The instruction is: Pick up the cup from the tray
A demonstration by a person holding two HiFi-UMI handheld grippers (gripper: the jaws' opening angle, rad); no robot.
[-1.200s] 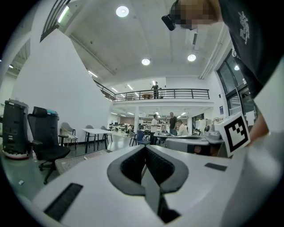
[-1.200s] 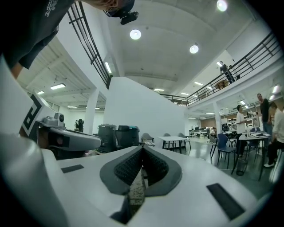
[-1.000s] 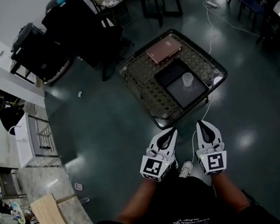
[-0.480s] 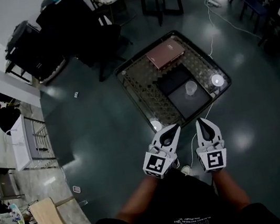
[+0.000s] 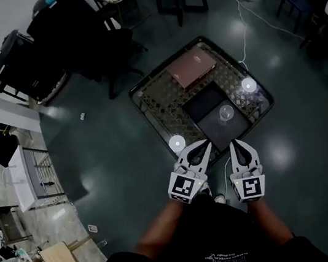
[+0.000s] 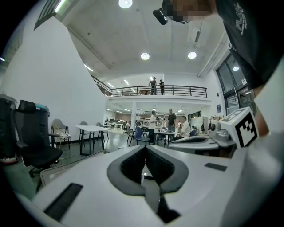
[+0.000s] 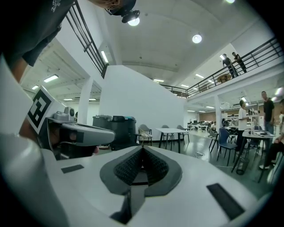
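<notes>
Left hand-held gripper (image 5: 201,146) and right hand-held gripper (image 5: 236,144): jaws together, empty. Small clear plastic cup (image 5: 226,112) on black square tray (image 5: 205,99) looks light, crushable; grip mid-wall, gently.

Clr cup (image 5: 226,111) upright, mid dark tray (image 5: 212,126).

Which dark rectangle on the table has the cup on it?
The nearer tray: the clear cup stands on it. The farther dark rectangle, by the pink box, is bare.
</notes>
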